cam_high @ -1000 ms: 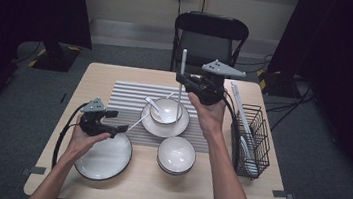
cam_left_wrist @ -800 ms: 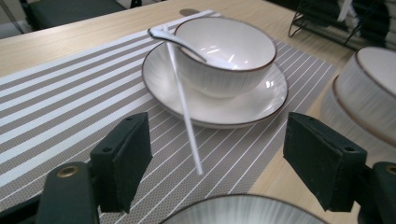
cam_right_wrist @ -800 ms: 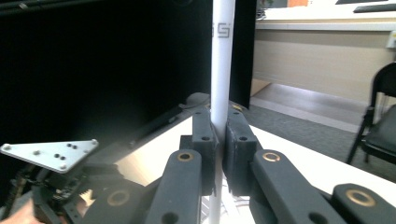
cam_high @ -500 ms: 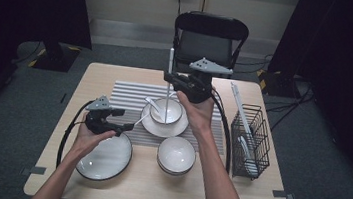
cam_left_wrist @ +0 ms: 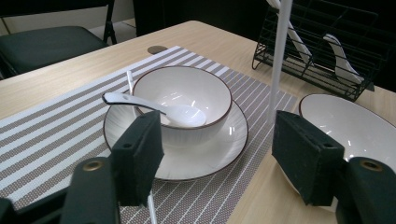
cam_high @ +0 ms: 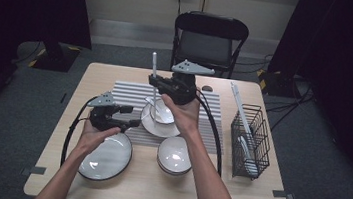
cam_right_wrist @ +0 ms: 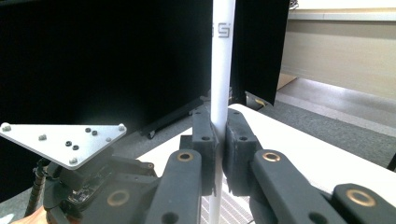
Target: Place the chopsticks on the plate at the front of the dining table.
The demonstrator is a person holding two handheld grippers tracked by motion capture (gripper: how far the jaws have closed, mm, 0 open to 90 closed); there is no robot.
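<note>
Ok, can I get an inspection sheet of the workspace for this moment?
Surface: wooden table, striped mat on it.
Job's things: white chopstick held upright; second chopstick lying by the saucer, which bears a bowl with a spoon.
Clutter: front bowl, plate, rack with dishes, small dark disc.
Grippers: right gripper shut on the chopstick; left gripper open, jaws just closing, nothing gripped.
Cables: left cable and right cable trail toward the person.
Surroundings: chair, dark curtains, wall socket.
</note>
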